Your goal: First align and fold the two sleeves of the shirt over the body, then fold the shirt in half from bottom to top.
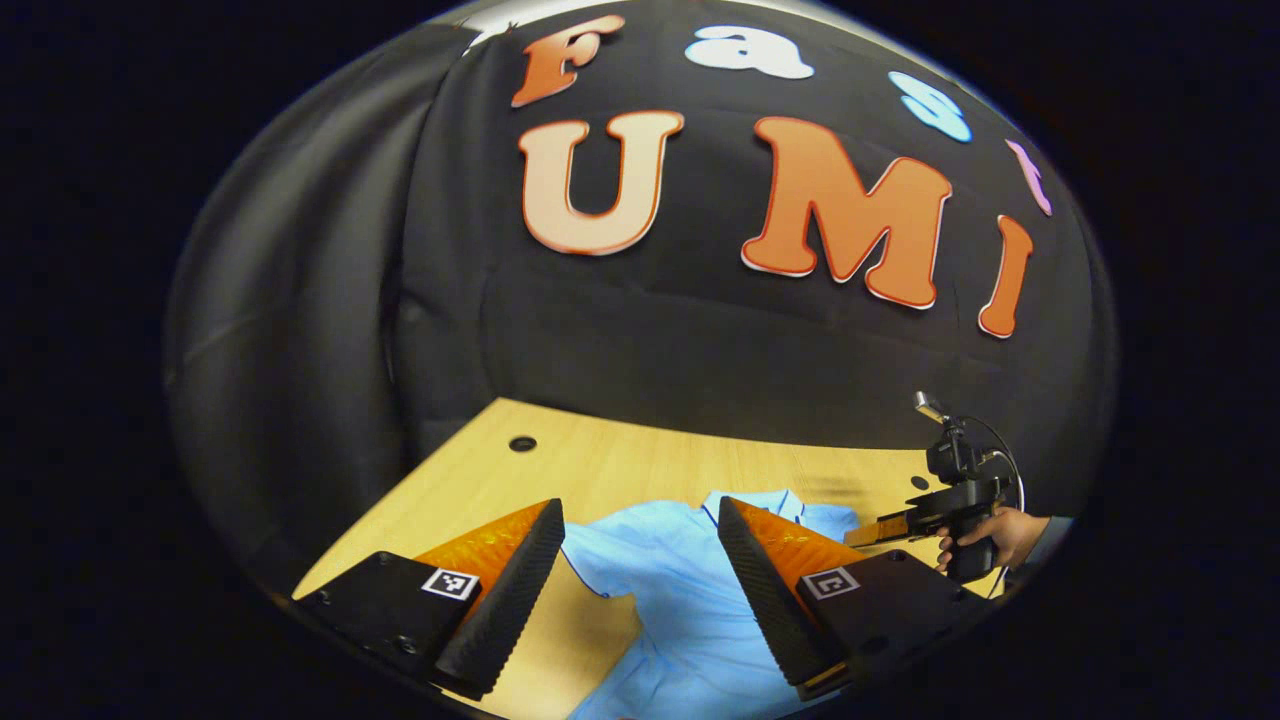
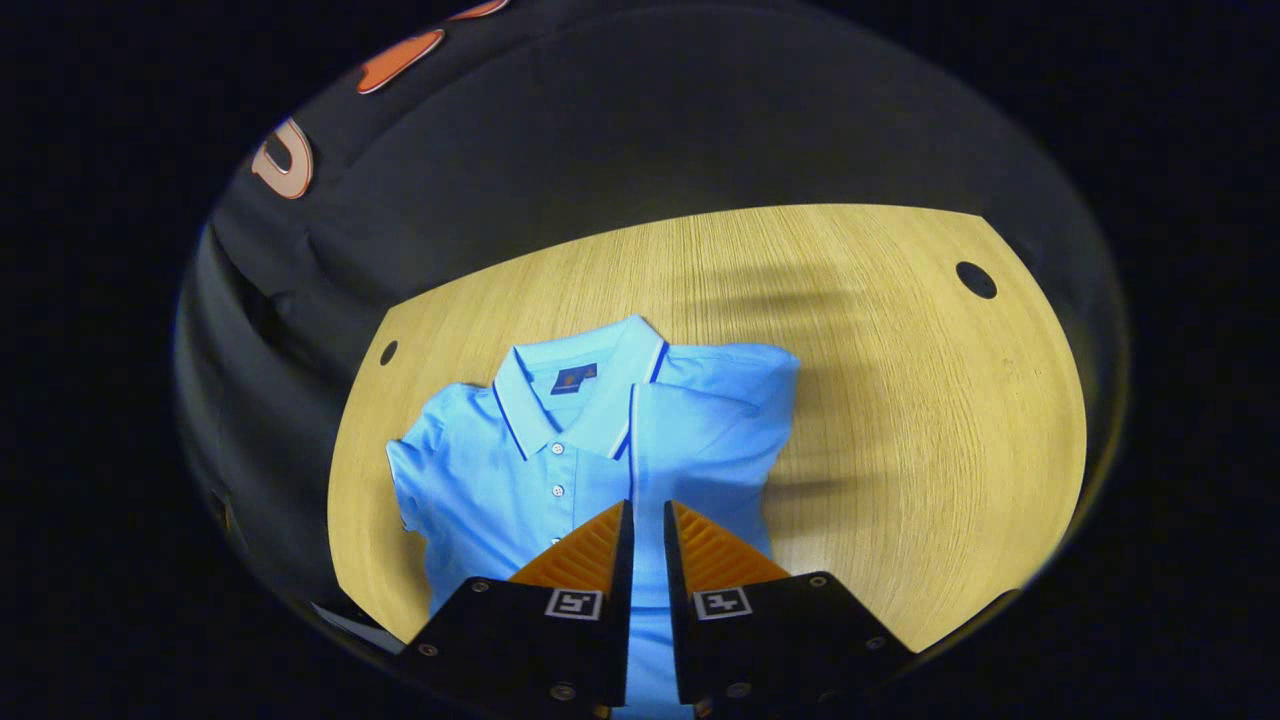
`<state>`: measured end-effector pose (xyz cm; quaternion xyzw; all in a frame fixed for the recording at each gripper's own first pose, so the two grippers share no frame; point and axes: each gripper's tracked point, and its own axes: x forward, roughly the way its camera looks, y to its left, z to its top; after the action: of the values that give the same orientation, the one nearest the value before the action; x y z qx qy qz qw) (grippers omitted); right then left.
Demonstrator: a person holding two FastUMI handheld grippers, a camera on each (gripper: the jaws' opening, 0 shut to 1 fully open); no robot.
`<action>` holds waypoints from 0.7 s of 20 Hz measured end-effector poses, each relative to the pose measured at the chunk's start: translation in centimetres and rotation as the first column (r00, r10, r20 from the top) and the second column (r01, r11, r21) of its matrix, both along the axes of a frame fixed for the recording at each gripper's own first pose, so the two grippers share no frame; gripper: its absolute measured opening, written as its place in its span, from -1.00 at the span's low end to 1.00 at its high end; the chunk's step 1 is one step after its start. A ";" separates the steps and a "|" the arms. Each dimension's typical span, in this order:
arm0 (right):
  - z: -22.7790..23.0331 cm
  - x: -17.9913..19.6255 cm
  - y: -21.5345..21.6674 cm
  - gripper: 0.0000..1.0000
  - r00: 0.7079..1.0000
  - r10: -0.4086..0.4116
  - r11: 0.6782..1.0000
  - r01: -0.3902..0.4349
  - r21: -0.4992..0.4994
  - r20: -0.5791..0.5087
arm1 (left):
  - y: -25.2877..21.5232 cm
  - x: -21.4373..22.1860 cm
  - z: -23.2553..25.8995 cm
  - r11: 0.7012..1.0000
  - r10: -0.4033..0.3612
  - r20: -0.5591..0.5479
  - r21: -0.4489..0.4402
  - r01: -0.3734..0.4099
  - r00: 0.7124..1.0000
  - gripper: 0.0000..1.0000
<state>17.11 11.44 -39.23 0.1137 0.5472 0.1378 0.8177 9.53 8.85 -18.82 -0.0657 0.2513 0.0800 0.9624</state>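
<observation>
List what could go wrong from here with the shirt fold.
1. One sleeve already lies over the blue shirt, and the right gripper sits nearly shut just above it; lifting away might drag that fold open.
2. The other sleeve still sticks out flat. The left gripper hovers open near it; a careless grab may bunch the body too.

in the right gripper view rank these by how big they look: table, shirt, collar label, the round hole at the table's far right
1. Table, the widest thing there.
2. Shirt, covering part of the table.
3. Round hole and collar label: both small and look alike in size, so I would not rank them.
</observation>
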 end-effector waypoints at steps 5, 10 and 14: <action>2.9 -0.3 -2.9 -0.14 0.995 -0.027 0.995 0.035 -0.089 0.094 | 4.2 2.7 -6.7 0.987 0.010 -0.225 -0.153 -0.045 0.974 1.00; 5.9 -1.8 -5.4 0.22 0.982 -0.128 0.987 0.141 -0.083 0.140 | 5.8 4.6 -11.9 0.984 -0.036 -0.379 -0.173 -0.033 0.925 0.98; 7.6 -3.3 -7.6 0.37 0.963 -0.201 0.971 0.220 -0.093 0.181 | 7.7 4.8 -16.7 0.994 -0.046 -0.535 -0.109 -0.015 0.844 0.99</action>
<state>13.77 3.88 -31.68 0.1128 0.4669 0.0282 0.8766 14.32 16.58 -35.49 -0.0909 0.5146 0.0737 0.8494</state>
